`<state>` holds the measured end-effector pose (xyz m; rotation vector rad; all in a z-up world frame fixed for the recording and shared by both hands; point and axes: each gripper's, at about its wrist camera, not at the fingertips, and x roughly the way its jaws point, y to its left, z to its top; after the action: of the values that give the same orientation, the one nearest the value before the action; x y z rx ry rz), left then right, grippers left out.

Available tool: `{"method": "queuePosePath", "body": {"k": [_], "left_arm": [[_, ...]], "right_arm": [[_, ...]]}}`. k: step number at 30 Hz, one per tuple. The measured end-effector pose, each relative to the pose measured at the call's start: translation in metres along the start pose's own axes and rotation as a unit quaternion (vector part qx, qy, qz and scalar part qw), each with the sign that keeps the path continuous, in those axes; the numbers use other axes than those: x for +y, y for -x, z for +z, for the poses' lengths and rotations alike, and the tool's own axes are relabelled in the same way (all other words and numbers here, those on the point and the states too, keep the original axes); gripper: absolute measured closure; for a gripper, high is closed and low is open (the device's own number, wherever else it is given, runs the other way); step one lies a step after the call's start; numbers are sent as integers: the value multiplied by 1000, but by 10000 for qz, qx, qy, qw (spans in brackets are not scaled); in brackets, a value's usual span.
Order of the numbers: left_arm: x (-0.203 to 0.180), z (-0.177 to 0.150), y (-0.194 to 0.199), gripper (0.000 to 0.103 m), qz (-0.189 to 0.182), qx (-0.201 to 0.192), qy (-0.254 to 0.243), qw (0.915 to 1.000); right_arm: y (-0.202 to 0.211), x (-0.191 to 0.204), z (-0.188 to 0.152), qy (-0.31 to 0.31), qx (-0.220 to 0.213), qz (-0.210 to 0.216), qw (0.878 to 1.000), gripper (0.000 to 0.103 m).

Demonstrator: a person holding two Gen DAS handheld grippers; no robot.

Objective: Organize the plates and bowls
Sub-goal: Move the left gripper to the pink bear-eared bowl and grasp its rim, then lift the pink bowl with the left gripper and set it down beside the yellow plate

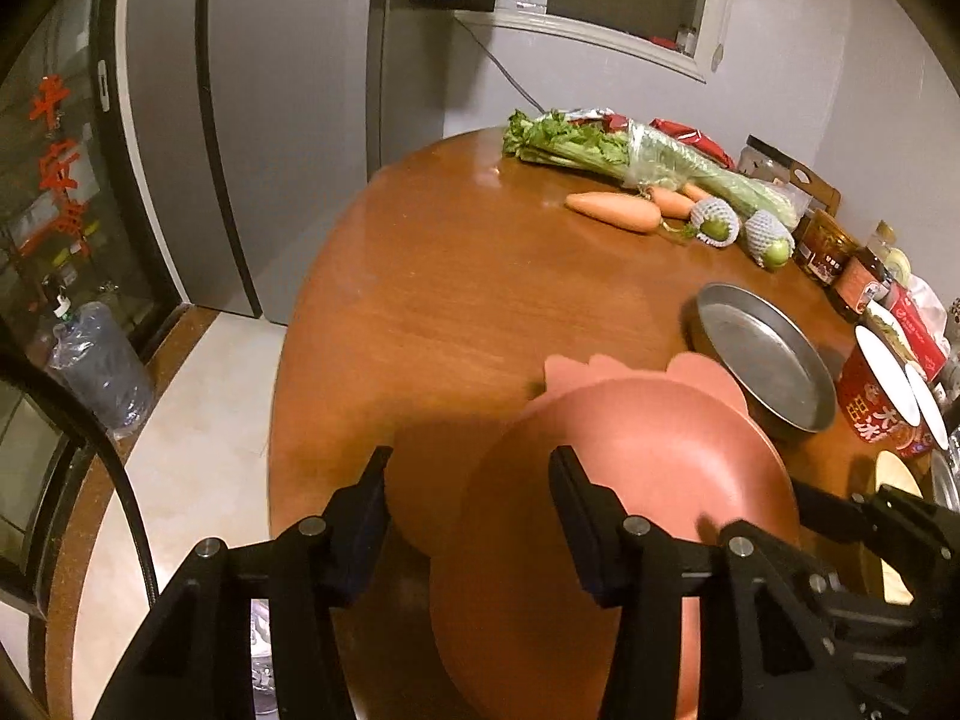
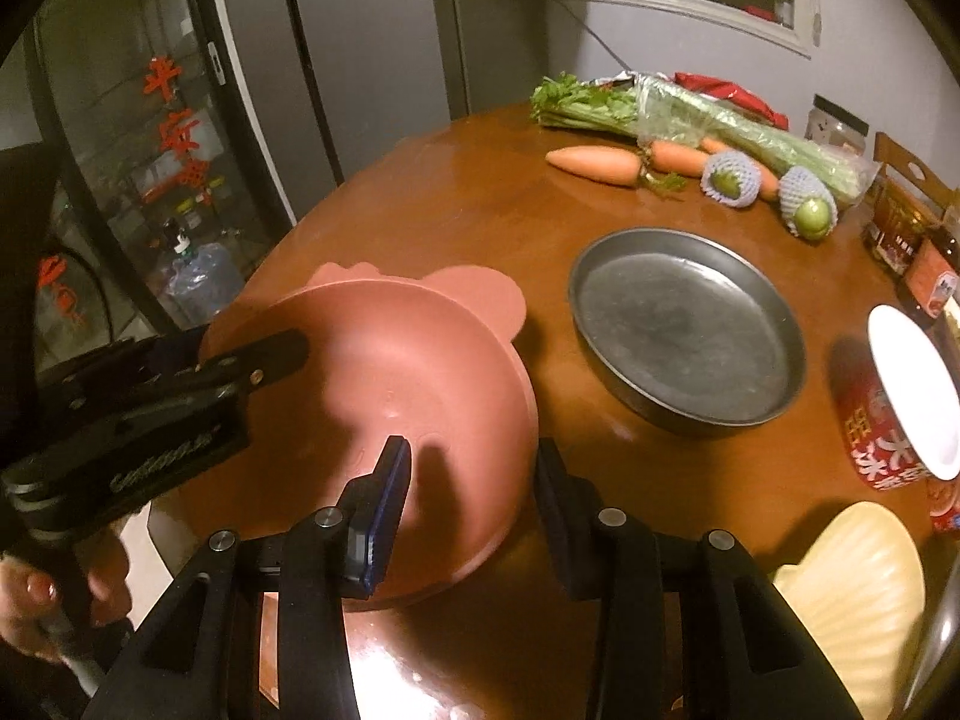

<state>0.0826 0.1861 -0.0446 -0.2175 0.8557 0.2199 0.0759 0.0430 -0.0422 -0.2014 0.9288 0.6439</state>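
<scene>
Pink bowl up between two pairs of tongs, metal pan waiting

Pink bowl (image 2: 384, 396) is the one in play, carried above the near edge of the table (image 2: 456, 192) with a flat pink plate (image 2: 480, 294) showing just behind its far rim. The right tongs (image 2: 471, 480) have closed on the bowl's near rim, one finger inside the bowl and the other outside its wall, and that grip looks firm. The left tongs (image 2: 270, 360) reach in from the left side, one finger lying over the rim; from their own camera they (image 1: 471, 480) straddle the wall, but I cannot tell whether the pads actually press on it.

So this looks like the carry step: bowl lifted, not yet set down. The round metal pan (image 2: 684, 324) sits just beside it to the right, empty, and a cream shell-shaped dish (image 2: 852, 588) lies near the right edge by a red tub (image 2: 882, 438).

Next move, as I judge it, calls for keeping the bowl level between both grips, choosing its spot, and lowering it flat before either pair lets go. Carrots and celery at the back stay well clear.
</scene>
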Motion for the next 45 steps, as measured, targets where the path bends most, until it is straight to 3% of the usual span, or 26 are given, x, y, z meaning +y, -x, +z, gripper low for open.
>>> {"method": "queuePosePath", "body": {"k": [10,22,24,27,36,45], "left_arm": [[-19,3,-15,51,-144,48,-266,9995],[-15,13,-18,46,-76,-18,-254,9996],[-11,14,-15,37,-85,-39,-189,9998],[-9,15,-9,35,-53,-117,-179,9998],[-22,12,25,32,-209,-404,-269,9986],[-65,3,71,30,-564,-708,-682,9936]], "right_arm": [[4,-9,-11,-109,65,-153,9998,58],[4,-3,-19,-241,85,133,9996,58],[6,1,-20,-194,77,240,9995,57],[8,3,-21,-164,34,122,9998,56],[43,-12,-24,-341,-407,-208,9984,48],[101,-38,-38,-737,-961,-509,9913,46]]}}
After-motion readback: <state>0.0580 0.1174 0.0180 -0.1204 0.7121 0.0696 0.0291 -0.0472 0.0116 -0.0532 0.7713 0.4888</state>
